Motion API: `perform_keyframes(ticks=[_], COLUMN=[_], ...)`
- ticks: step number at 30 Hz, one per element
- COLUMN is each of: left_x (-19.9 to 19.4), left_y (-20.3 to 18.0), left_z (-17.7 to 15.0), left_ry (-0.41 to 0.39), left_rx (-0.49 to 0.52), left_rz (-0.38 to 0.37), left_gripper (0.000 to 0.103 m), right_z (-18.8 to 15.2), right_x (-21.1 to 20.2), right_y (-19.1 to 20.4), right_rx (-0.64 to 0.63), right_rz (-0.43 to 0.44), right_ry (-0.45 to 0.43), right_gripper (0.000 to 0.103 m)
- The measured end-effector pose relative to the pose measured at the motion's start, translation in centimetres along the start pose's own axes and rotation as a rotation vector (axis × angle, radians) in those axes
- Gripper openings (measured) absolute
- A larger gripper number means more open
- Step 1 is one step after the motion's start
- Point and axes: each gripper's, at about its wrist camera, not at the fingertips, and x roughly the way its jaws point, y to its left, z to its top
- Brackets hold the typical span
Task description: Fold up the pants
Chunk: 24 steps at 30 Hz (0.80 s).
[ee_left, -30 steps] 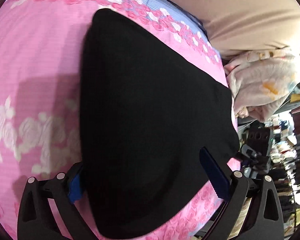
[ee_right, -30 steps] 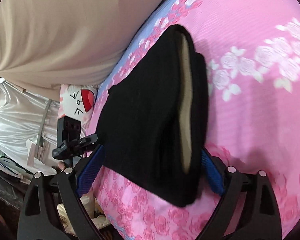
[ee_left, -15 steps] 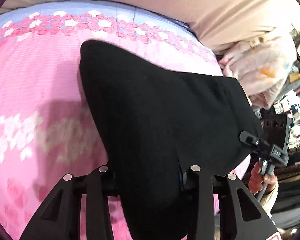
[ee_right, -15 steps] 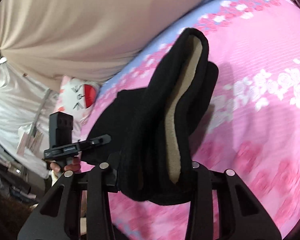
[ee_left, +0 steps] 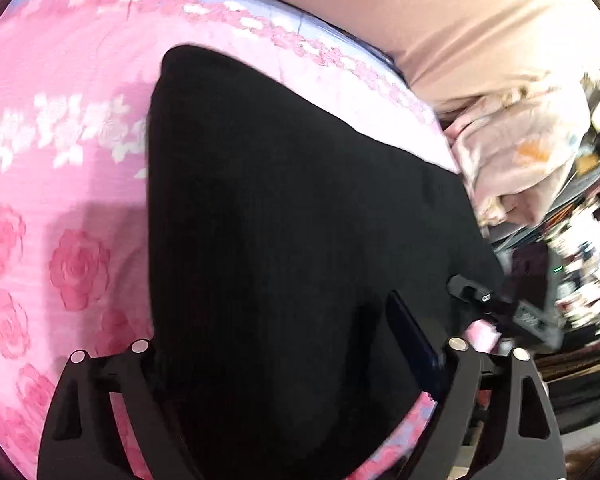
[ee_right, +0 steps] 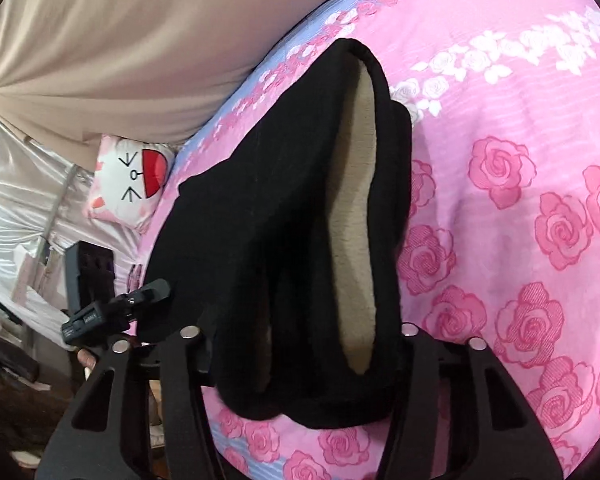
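Observation:
Folded black pants [ee_left: 280,200] lie on a pink rose-print bedspread [ee_left: 60,160]. My left gripper [ee_left: 280,332] straddles their near edge. Its jaws are opening, the blue right pad [ee_left: 412,340] shows bare, and the fabric lies loose between them. In the right wrist view the pants [ee_right: 292,200] show a tan lining [ee_right: 352,220] along the folded end. My right gripper [ee_right: 304,344] still has that bunched end squeezed between its fingers, though its jaws are starting to open. Each view also catches the other gripper at the bed's edge, the right gripper [ee_left: 500,312] and the left gripper [ee_right: 108,308].
A beige curtain [ee_right: 140,40] hangs behind the bed. A cartoon-face pillow [ee_right: 132,180] and a pale floral blanket [ee_left: 520,152] sit at the bed's far corner. The bed's edge runs just under both grippers, with room clutter [ee_left: 580,280] beyond it.
Both grippers closed on the pants' near edge and dragged it across the bed. The left jaws have since spread apart again, while the right still pinches the bunched end.

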Motion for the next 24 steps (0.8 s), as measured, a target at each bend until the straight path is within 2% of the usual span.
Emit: perform_keyframes(ticks=[1, 2, 3, 5, 8, 12, 15, 18, 21, 24], left_x=[-0.2, -0.5, -1.6, -3.6, -7.2, -12.6, -16.9, -19.5, -19.8, -17.7], left_y=[-0.2, -0.5, -0.4, -0.3, -1.6, -4.0, -6.0, -7.0, -6.7, -5.2], left_z=[0.0, 0.2, 0.6, 1.2, 2.2, 4.9, 8.1, 11.0, 14.2, 18.4], left_ry=[-0.006, -0.011, -0.018, -0.022, -0.065, -0.175, -0.305, -0.406, -0.465, -0.476], left_rx=[0.011, 0.025, 0.012, -0.007, 0.035, 0.116, 0.203, 0.267, 0.294, 0.293], left_rz=[0.041, 0.053, 0.029, -0.028, -0.053, -0.081, -0.053, -0.019, 0.014, 0.068], left_gripper=[0.059, 0.044, 0.037, 0.032, 0.032, 0.032, 0.032, 0.032, 0.033, 0.033], right_z=[0.0, 0.0, 0.0, 0.2, 1.0, 3.6, 6.4, 9.9, 14.1, 18.0], right_x=[-0.2, -0.6, -1.2, -2.8, -4.8, -7.5, -9.1, -9.5, -8.0, -5.3], right_y=[0.4, 1.0, 1.8, 3.9, 7.7, 12.6, 16.0, 19.1, 19.8, 18.4], right_rx=[-0.004, -0.015, -0.031, -0.071, -0.154, -0.263, -0.345, -0.426, -0.446, -0.447], right_rz=[-0.006, -0.013, -0.012, 0.009, 0.03, 0.065, 0.097, 0.113, 0.141, 0.165], right_ry=[-0.007, -0.016, -0.032, -0.058, -0.092, -0.156, -0.221, -0.292, -0.342, -0.371], right_gripper=[0.041, 0.039, 0.038, 0.037, 0.036, 0.036, 0.036, 0.036, 0.036, 0.036])
